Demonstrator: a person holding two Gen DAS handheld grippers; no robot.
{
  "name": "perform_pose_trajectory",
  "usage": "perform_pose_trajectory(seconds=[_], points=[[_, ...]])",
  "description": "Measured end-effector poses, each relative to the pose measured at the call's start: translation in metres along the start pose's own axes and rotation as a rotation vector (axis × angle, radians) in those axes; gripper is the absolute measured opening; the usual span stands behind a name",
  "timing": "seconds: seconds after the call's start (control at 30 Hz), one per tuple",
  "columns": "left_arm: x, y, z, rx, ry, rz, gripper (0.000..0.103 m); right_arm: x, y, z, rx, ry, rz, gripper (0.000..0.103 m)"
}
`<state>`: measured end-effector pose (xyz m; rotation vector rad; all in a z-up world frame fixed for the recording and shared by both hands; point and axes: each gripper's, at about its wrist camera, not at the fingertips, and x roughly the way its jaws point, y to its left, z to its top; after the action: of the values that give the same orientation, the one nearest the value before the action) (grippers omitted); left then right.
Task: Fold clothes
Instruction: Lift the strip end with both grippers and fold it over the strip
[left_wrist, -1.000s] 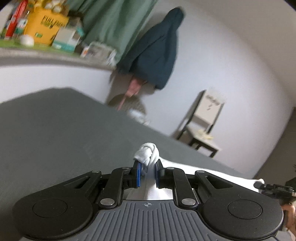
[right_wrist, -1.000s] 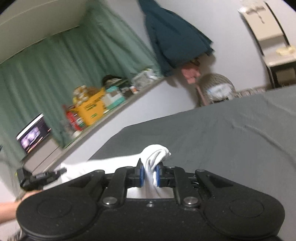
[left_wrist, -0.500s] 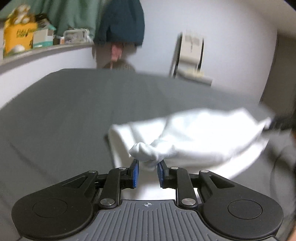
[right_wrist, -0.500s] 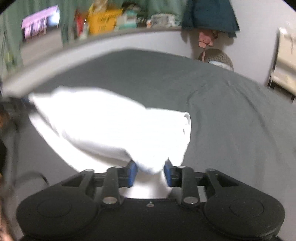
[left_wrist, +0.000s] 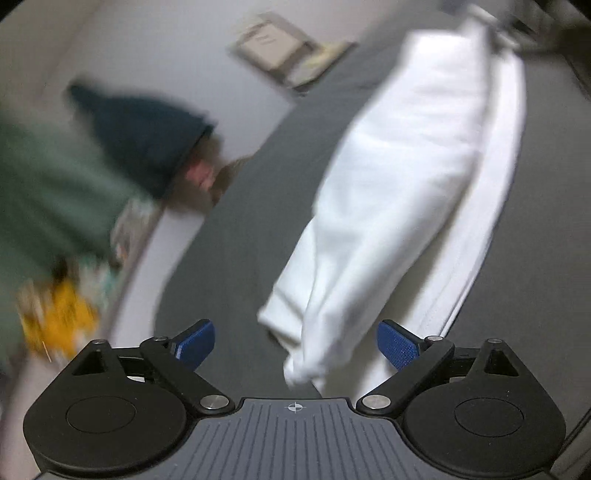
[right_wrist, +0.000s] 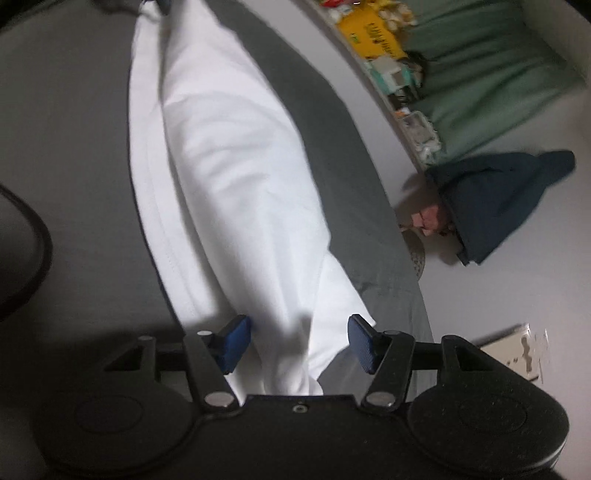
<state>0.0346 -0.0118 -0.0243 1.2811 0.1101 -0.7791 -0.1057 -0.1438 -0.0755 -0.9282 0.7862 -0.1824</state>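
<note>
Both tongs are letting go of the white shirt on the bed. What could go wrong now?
1. The left tongs have just opened wide, and the white shirt looks bunched there, so the fold might land crooked on the grey bed.
2. The right tongs have been opening, but cloth lies between the blue pads; pulling away could drag it.

Your garment (left_wrist: 399, 192) lies on the bed (left_wrist: 236, 236), folded over itself lengthwise. The shelf (right_wrist: 373, 81) runs along the bed's far side. Beyond the bed's end a chair (left_wrist: 280, 51) stands.
</note>
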Motion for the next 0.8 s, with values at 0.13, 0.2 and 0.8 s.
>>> perform_pose_trajectory(seconds=[0.13, 0.2, 0.8], points=[[0.01, -0.026, 0.013, 0.278, 0.043, -0.009, 0.03, 0.015, 0.001, 0.0, -0.005, 0.027, 0.053, 0.016], [0.009, -0.019, 0.016, 0.251, 0.038, -0.023, 0.014, 0.004, -0.013, 0.001, 0.063, -0.025, 0.003, 0.011], [-0.011, -0.014, 0.004, 0.093, 0.04, -0.105, 0.011, -0.002, 0.007, 0.0, -0.009, 0.047, 0.094, 0.01]])
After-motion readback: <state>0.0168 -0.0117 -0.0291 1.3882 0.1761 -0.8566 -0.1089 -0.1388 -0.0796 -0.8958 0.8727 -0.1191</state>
